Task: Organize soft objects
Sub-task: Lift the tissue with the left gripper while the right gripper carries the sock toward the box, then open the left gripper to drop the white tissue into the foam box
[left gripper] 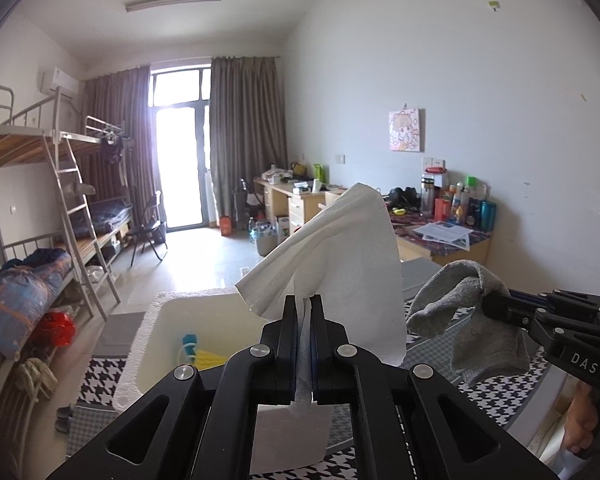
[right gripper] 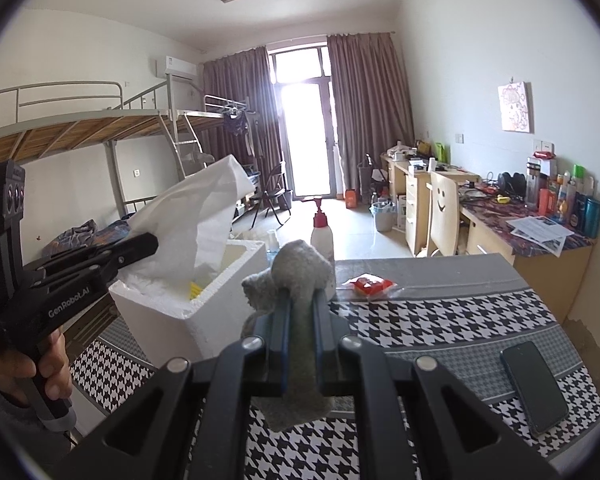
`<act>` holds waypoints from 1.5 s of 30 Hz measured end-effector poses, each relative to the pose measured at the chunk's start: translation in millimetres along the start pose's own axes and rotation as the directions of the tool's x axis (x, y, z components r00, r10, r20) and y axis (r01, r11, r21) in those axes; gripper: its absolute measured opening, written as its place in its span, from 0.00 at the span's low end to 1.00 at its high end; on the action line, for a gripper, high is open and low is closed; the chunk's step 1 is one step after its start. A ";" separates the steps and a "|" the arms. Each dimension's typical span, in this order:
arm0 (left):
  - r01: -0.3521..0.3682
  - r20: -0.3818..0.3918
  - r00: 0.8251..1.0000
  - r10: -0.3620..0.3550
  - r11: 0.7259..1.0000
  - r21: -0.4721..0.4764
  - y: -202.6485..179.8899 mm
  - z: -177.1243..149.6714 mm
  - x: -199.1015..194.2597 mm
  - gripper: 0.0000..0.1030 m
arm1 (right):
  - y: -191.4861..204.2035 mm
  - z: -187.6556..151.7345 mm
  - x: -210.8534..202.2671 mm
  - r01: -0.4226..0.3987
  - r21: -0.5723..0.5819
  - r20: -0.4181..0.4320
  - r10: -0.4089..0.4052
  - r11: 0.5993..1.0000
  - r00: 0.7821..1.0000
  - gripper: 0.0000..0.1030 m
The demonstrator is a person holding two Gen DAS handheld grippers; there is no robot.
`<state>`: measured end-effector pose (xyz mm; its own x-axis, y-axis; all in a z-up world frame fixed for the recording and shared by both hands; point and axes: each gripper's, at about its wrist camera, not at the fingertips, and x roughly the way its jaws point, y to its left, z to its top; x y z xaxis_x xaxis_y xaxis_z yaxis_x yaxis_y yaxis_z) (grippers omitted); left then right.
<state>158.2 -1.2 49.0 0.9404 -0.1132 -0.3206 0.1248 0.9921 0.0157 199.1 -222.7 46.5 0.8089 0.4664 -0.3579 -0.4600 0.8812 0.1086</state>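
Here, left gripper (left gripper: 303, 300) clamped tight on a white tissue sheet (left gripper: 340, 256), jaws pressed together with only the thin paper between them, the sheet flaring up and drooping to the right, held above the open white foam box (left gripper: 168, 320). Right gripper (right gripper: 300, 300) pinched shut on a grey sock (right gripper: 296, 276), fabric bunched over the fingertips and hanging down between the jaws, held off the tabletop. Seen from the opposite wrist cameras: "DAS" lettered in white on the black body of the right gripper, "GenRobot.AI" on the side of the left one, gripped at the handle by a hand (right gripper: 28, 368). Inside the foam box, something yellow (left gripper: 210, 360) and a small teal piece, too small to identify. Box resting on a houndstooth tablecloth (right gripper: 440, 320) in black, white and grey. Just behind the sock, a white pump bottle (right gripper: 322, 236) with a red collar; to its right a red packet (right gripper: 370, 285) in clear wrap; nearer the right edge, a dark phone (right gripper: 534, 386) lying flat. Farther out, a chair back (right gripper: 444, 208) with a drawn smiley face, a cluttered desk with bottles whose labels are unreadable, printed papers, a cartoon picture on the wall, bunk beds, curtains and a bright balcony door.
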 end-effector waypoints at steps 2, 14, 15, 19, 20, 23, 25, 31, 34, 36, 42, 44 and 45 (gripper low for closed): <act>-0.011 -0.001 1.000 0.011 1.000 -0.007 3.1 0.3 1.8 0.04 | 1.7 1.4 2.4 -0.006 -0.003 -0.001 0.006 1.000 1.000 0.12; -0.081 -0.009 0.997 0.081 0.996 -0.031 17.6 4.7 5.1 0.04 | 11.0 9.3 18.6 -0.058 -0.017 -0.013 0.057 0.998 0.998 0.12; -0.087 -0.010 0.996 0.087 0.996 -0.034 18.9 5.1 5.8 0.04 | 11.9 10.4 19.8 -0.063 -0.017 -0.015 0.063 0.998 0.998 0.12; -0.116 -0.014 0.993 0.116 0.993 -0.032 24.0 4.7 9.7 0.04 | 18.5 13.4 23.3 -0.080 -0.029 -0.014 0.080 0.996 0.997 0.12; -0.124 -0.017 0.992 0.123 0.992 -0.033 26.1 4.4 11.2 0.04 | 19.6 14.0 24.2 -0.082 -0.030 -0.016 0.082 0.996 0.997 0.12; -0.134 -0.031 0.991 0.132 0.990 -0.040 30.5 3.4 15.8 0.04 | 24.3 15.7 27.3 -0.086 -0.037 -0.020 0.086 0.996 0.996 0.12; -0.146 -0.041 0.989 0.145 0.988 -0.042 34.6 2.1 19.7 0.04 | 25.6 17.8 30.2 -0.090 -0.038 -0.022 0.089 0.995 0.996 0.12; -0.156 -0.083 0.985 0.151 0.986 -0.056 48.6 -2.3 33.1 0.04 | 30.3 19.1 37.4 -0.094 -0.042 -0.032 0.093 0.995 0.995 0.12; -0.162 -0.097 0.983 0.156 0.985 -0.057 53.8 -3.6 37.5 0.04 | 32.7 20.6 40.8 -0.093 -0.046 -0.035 0.091 0.995 0.995 0.12; -0.167 -0.113 0.981 0.160 0.985 -0.053 55.6 -5.0 41.1 0.04 | 32.9 21.4 42.8 -0.094 -0.046 -0.038 0.092 0.995 0.995 0.12; -0.168 -0.158 0.974 0.161 0.985 -0.036 58.5 -10.6 44.7 0.22 | 34.8 22.2 48.3 -0.091 -0.049 -0.047 0.089 0.995 0.995 0.12; -0.180 -0.160 0.972 0.171 0.983 -0.040 58.7 -11.9 43.6 0.54 | 36.4 22.6 49.7 -0.092 -0.053 -0.048 0.090 0.994 0.995 0.12; -0.193 -0.148 0.972 0.184 0.980 -0.046 60.3 -12.6 39.9 0.70 | 37.0 22.8 50.3 -0.092 -0.055 -0.049 0.090 0.994 0.995 0.12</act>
<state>199.3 54.8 25.3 0.8900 0.0811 -0.4488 -0.0737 0.9967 0.0339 231.1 -164.8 53.7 0.7453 0.5393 -0.3920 -0.5523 0.8288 0.0902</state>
